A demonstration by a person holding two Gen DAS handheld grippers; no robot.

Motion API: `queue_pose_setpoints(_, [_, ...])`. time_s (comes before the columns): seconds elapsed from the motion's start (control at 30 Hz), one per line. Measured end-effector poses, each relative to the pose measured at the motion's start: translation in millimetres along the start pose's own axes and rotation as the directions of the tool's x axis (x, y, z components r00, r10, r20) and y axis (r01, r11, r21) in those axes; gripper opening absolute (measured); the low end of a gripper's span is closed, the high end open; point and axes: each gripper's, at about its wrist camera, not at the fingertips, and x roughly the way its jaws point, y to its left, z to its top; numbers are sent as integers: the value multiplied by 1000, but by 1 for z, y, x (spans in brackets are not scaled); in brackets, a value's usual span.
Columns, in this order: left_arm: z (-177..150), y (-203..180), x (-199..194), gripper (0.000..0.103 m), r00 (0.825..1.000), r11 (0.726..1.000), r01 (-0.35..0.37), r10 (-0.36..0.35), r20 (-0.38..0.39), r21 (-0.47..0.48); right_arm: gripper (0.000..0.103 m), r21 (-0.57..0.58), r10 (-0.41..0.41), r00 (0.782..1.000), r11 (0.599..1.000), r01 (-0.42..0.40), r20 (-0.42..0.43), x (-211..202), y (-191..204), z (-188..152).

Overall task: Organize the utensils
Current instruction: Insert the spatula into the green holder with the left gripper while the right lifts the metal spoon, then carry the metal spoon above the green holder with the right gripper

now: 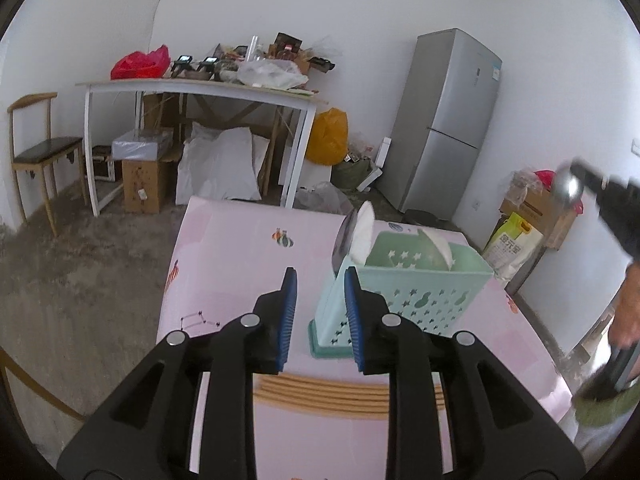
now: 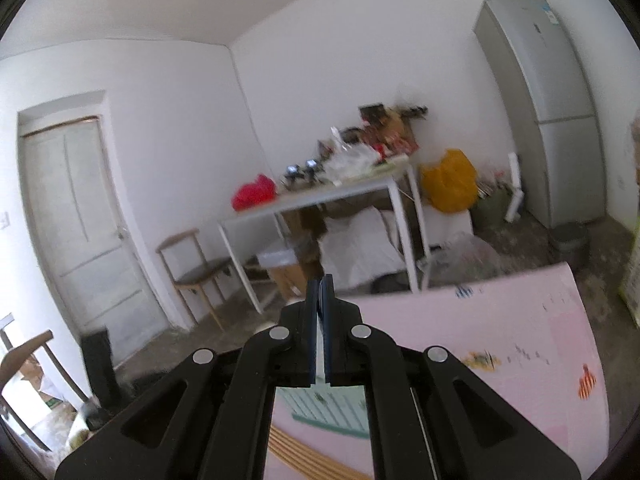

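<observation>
A teal perforated utensil holder (image 1: 412, 292) stands on the pink table (image 1: 240, 248). White spoons (image 1: 364, 232) and a dark metal piece stick out of its top. My left gripper (image 1: 320, 272) hangs open just in front of the holder's left corner, with nothing between its blue pads. A bundle of wooden chopsticks (image 1: 340, 396) lies on the table below the left gripper. High at the right, my right gripper (image 1: 600, 182) is shut on a metal spoon (image 1: 568, 188). The right wrist view shows that gripper (image 2: 320, 278) closed on a thin pale strip, above the holder (image 2: 324, 404) and chopsticks (image 2: 304, 452).
A person's hand (image 1: 628, 304) is at the right edge. Beyond the pink table stand a cluttered white table (image 1: 200, 88), a wooden chair (image 1: 40, 152), a grey fridge (image 1: 448, 120), and boxes and bags on the floor. A door (image 2: 80, 220) is at the left.
</observation>
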Motion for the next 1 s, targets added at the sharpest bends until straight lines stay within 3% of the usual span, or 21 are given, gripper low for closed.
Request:
queue_pose_setpoints(0.2, [-6,9,0,23,1000,1000,-10,10,-13,-21,3,-29,78,995,997,-77,61,14,13,36])
queue_pose_setpoints(0.37, [-7,17,2,23,1000,999,-18,17,-18,-31,3,5,121,992,993,-121,34,47,4,39])
queue_pose_setpoints(0.6, [-14,29,7,23,999,998,-30,28,-37,-49,3,111,122,989,987,-113,-81,89,-23,3])
queue_pose_setpoints(0.73, [-16,31,10,23,999,999,-27,25,-46,-46,3,197,119,976,977,-82,-183,107,-48,-30])
queue_pose_setpoints(0.87, [-15,30,11,26,999,999,-20,18,-50,-48,4,233,95,966,972,-37,-242,108,-61,-50])
queue_pose_setpoints(1.0, [-18,26,10,29,998,999,-15,13,-58,-43,6,224,61,969,975,-7,-238,96,-62,-53])
